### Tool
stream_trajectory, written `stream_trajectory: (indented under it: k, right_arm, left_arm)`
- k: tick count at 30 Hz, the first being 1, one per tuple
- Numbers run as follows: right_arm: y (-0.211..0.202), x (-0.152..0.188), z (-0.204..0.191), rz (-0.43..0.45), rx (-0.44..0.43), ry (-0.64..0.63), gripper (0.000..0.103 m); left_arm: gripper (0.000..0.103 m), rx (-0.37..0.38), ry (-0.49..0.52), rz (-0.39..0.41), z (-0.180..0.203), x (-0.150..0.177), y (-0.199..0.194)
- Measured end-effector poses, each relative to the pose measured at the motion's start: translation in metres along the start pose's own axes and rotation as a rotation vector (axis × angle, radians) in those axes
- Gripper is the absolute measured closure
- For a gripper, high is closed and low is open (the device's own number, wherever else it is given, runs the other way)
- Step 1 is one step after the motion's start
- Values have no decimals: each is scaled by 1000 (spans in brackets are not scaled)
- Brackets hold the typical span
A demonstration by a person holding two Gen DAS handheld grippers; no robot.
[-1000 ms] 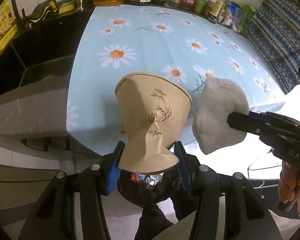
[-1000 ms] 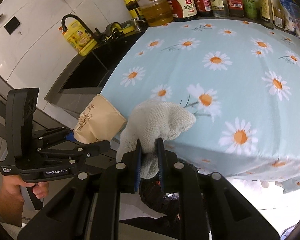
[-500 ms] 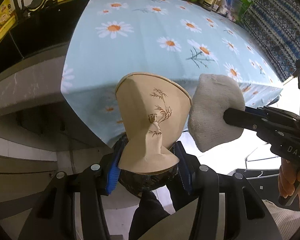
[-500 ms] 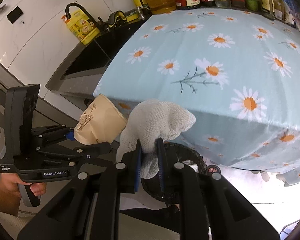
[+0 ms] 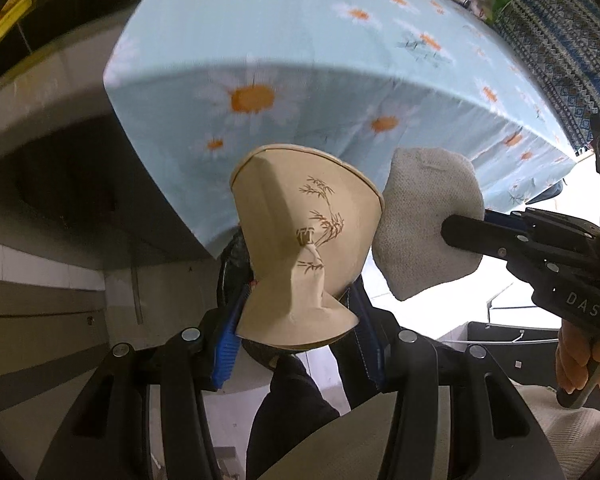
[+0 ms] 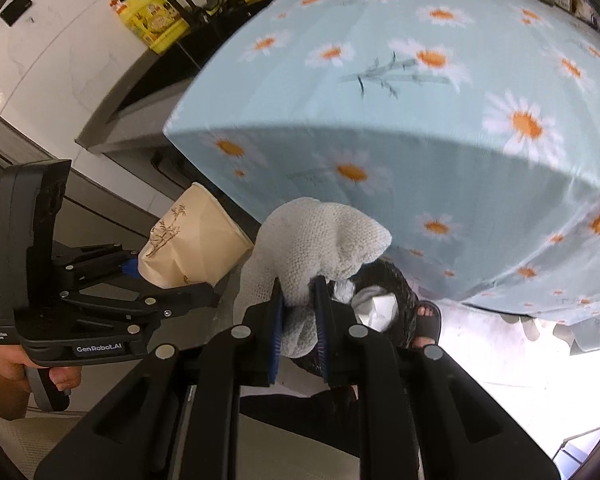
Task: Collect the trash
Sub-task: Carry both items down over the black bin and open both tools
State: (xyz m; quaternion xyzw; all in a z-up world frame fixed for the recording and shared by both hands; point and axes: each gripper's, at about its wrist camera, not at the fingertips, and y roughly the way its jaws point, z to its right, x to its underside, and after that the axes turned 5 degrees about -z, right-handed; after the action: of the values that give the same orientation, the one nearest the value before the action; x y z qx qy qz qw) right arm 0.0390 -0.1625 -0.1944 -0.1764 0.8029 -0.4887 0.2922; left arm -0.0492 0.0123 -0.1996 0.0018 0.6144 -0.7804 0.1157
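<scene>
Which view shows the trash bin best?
The right wrist view: the black-lined trash bin sits open below the held cloth, white waste visible inside. The left wrist view shows only a dark sliver of it behind the crushed paper cup.

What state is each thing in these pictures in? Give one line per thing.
Paper cup: crushed, clamped in left gripper.
Cloth: crumpled, pinched in right gripper.
Trash bin: open, black-lined, already holding white rubbish.
Tablecloth: spread flat, draped over the table edge.
</scene>
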Motion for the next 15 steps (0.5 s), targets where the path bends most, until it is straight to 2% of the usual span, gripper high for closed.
stream_trajectory:
  k: [15]
  right_arm:
    - [57, 13, 28, -155, 42, 44, 86]
  left_arm:
    - [54, -18, -78, -143, -20, 10, 67]
